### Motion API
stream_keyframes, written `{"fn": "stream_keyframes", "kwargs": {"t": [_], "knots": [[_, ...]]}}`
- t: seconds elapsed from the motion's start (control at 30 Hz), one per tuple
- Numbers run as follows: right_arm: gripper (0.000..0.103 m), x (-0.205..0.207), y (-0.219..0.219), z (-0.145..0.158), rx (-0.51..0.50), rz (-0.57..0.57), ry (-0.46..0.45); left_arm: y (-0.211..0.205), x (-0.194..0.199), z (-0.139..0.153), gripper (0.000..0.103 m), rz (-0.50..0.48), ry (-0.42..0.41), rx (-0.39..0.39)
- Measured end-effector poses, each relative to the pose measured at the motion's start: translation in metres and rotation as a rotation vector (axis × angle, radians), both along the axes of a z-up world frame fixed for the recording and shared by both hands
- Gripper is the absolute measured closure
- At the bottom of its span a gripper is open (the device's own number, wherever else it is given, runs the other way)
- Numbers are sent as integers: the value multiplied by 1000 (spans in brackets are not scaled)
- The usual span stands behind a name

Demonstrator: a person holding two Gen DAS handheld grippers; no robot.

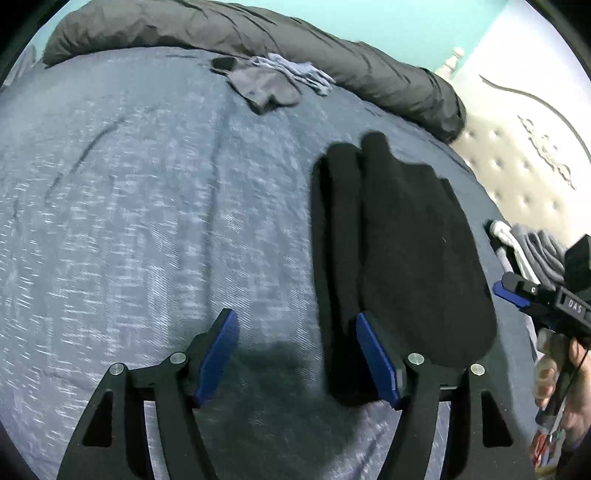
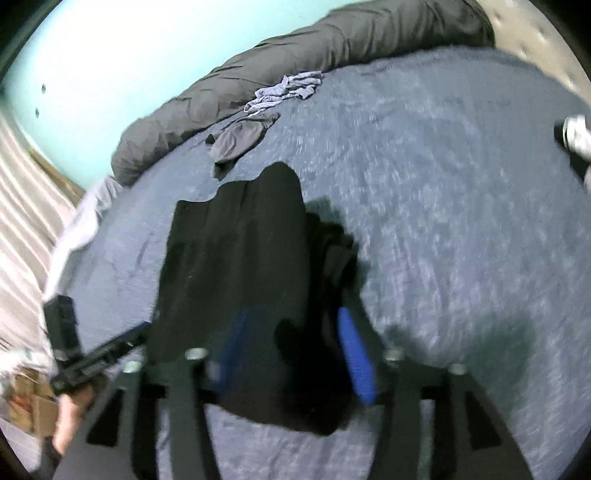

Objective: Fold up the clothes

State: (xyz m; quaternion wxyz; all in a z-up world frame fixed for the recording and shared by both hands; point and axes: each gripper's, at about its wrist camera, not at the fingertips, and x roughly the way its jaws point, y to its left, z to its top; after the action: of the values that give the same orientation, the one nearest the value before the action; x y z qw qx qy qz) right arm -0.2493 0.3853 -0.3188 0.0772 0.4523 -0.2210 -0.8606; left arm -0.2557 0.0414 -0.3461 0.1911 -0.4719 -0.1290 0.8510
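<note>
From the left wrist, the left tool (image 1: pixel 295 354) hangs with jaws apart over the blue bed (image 1: pixel 147 221), the folded black garment (image 1: pixel 406 240) just beside it; grey clothes (image 1: pixel 269 85) and a dark duvet (image 1: pixel 258 37) lie beyond. From the right wrist, the right tool (image 2: pixel 295 354), jaws apart, hovers over the black garment (image 2: pixel 236 251); the view is blurred.

Home bedroom; blue-covered bed (image 1: pixel 147 221), tufted headboard (image 1: pixel 517 158), grey duvet (image 1: pixel 258 33)
</note>
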Motion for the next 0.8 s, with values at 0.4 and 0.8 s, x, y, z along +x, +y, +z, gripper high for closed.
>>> {"fn": "stream_keyframes", "kwargs": {"t": [0.4, 0.8], "knots": [[26, 11, -2, -37, -96, 19, -105, 8, -1, 3, 30, 4, -23, 66], [8, -1, -2, -49, -50, 8, -136, 5, -3, 24, 22, 12, 18, 69]]}}
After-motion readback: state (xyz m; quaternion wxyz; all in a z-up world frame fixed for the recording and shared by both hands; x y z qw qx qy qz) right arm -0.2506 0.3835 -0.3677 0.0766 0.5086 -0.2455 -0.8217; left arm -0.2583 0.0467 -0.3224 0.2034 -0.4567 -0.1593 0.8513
